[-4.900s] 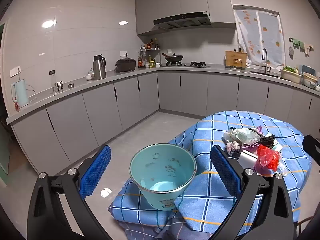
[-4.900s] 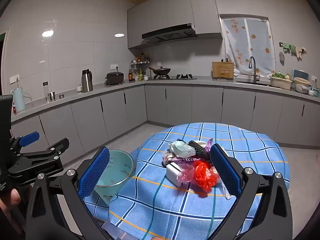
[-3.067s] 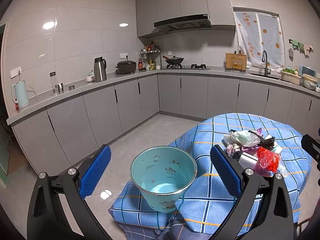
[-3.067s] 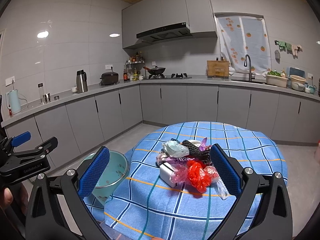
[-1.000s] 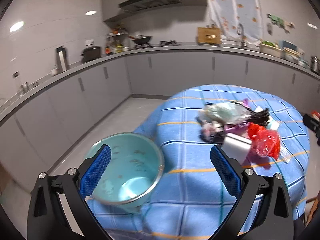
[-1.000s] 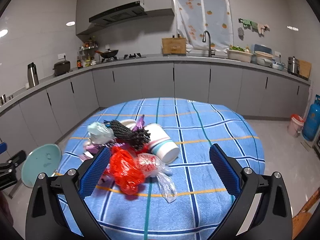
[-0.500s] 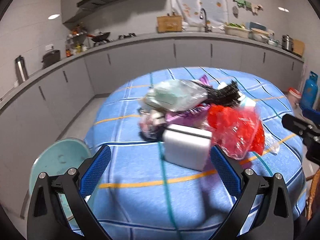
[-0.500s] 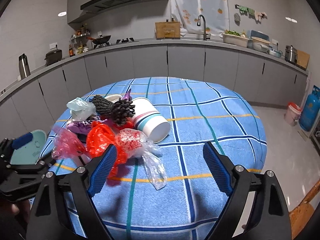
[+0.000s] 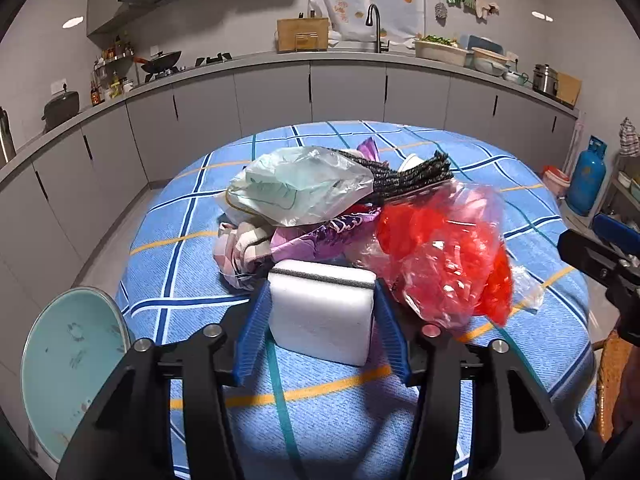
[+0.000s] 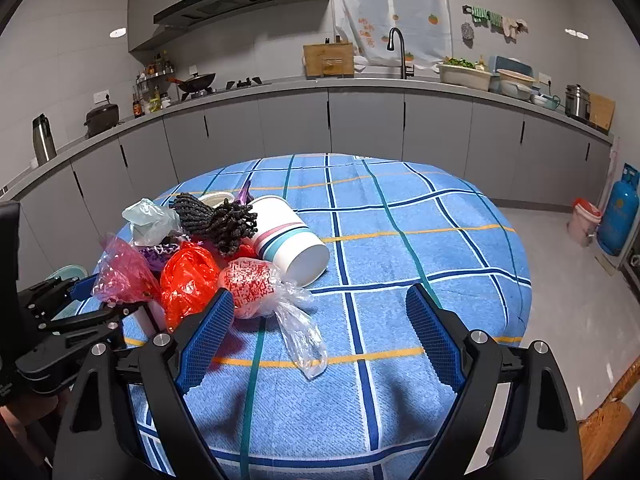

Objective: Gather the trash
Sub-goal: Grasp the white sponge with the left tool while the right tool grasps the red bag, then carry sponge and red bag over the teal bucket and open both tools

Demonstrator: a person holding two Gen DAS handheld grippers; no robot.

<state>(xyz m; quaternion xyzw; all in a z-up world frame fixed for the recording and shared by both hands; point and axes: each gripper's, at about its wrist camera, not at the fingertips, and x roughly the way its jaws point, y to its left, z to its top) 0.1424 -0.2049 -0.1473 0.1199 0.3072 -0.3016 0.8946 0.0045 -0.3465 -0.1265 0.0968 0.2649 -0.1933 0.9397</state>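
Note:
A heap of trash lies on the blue checked round table [image 9: 440, 392]: a white foam block [image 9: 322, 312], a red plastic bag [image 9: 444, 256], a pale green bag [image 9: 296, 188], a purple wrapper [image 9: 320, 232] and black netting [image 9: 404, 174]. My left gripper [image 9: 320, 328] is shut on the foam block, blue pads against its two sides. My right gripper [image 10: 320, 336] is open and empty over the table, just right of the red bag [image 10: 188, 280] and a clear bag with red print [image 10: 256, 284]. A striped paper cup [image 10: 288, 240] lies on its side.
A teal bin [image 9: 72, 368] stands on the floor left of the table. Grey kitchen cabinets [image 10: 360, 124] run behind. A blue gas cylinder [image 10: 618, 216] and a small pail [image 10: 582, 220] stand on the floor at right. A wooden chair edge [image 10: 608, 428] shows at lower right.
My left gripper swung from the teal bin to the trash heap and closed on the white foam block. My right gripper moved right and closer over the table, staying open.

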